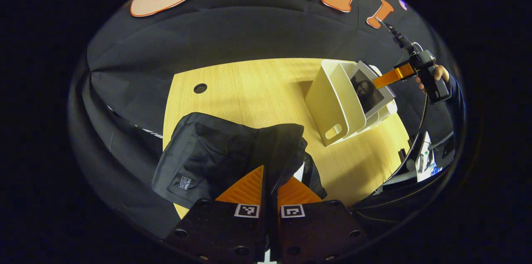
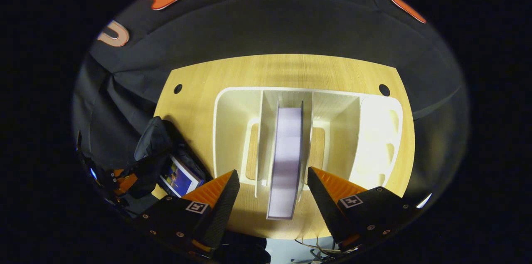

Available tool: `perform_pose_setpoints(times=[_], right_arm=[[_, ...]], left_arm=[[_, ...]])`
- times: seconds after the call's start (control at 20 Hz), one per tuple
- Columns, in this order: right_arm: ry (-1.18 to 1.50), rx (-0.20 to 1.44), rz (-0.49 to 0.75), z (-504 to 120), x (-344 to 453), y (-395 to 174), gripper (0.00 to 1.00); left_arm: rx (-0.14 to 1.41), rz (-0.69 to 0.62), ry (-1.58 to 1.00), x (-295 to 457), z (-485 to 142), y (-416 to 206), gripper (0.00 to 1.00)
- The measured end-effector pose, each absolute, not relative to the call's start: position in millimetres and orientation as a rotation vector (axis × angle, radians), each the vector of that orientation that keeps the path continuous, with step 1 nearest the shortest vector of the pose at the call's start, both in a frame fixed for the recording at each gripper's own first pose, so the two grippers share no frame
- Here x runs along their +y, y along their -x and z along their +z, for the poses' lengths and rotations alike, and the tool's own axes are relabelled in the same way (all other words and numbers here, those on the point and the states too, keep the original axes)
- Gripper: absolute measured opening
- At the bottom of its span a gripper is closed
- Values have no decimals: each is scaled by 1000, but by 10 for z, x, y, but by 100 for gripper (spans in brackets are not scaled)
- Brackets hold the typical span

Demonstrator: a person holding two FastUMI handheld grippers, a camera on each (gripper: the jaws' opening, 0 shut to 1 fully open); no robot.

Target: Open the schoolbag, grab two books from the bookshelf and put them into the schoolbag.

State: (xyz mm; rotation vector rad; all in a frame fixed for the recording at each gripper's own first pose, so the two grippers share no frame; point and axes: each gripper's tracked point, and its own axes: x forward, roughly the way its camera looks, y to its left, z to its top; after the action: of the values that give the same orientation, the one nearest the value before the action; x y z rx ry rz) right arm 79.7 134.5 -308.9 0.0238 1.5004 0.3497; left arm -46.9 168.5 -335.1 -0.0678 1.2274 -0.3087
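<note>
While the left gripper (image 1: pixel 271 187) sits at the near edge of the table (image 1: pixel 249 89), its fingers are together w/ the black schoolbag (image 1: pixel 216 151) fabric and zipper edge pinched between them, so it's clamped on the bag's opening flap. Bag lies on the table's near-left part, slumped, w/ a small label patch on its front pocket. In the right gripper view the schoolbag (image 2: pixel 156 151) is at the table's left edge, mouth held open, and one book (image 2: pixel 179 178) w/ a bluish cover is inside it, partly hidden by fabric. White bookshelf (image 2: pixel 307 131) stands mid-table toward the right side, dividers upright. A second book (image 2: pixel 286 160) stands upright in a middle slot, page edge facing the camera, near end sticking out past the shelf front. Right gripper (image 2: pixel 272 191) is wide apart, one finger each side of that book, neither touching it as far as I can tell. In the left gripper view the bookshelf (image 1: pixel 338 104) is toward the far-right corner, the book (image 1: pixel 368 91) showing a dark cover pic, leaning in its slot; the right gripper (image 1: pixel 386 77) is at the book's top edge from the right, w/ a hand (image 1: pixel 436 75) on its body. Two round cable holes near the table's far corners (image 2: pixel 178 88). Some clutter beyond the table's right edge, too small to ID.
</note>
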Motion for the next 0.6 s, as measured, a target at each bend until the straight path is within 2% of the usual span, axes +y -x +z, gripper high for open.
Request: perform_pose_setpoints(times=[0.05, 0.25, 0.35, 0.4, 0.6], right_arm=[[-27, 1509, 340, -3118, 1287, -834, 97], [-66, 1535, 327, -3233, 1281, -888, 68], [-75, 1534, 304, -3249, 1252, -912, 33], [-66, 1525, 301, -3255, 1207, -922, 38], [-57, 1513, 310, -3164, 1219, -845, 34]], left_arm=[[1232, -302, 72, 1667, -3360, 462, 5], [1241, -277, 81, 1627, -3362, 462, 5], [1243, -269, 81, 1613, -3350, 466, 5], [1245, -267, 80, 1612, -3347, 468, 5], [1243, -255, 78, 1612, -3321, 470, 5]])
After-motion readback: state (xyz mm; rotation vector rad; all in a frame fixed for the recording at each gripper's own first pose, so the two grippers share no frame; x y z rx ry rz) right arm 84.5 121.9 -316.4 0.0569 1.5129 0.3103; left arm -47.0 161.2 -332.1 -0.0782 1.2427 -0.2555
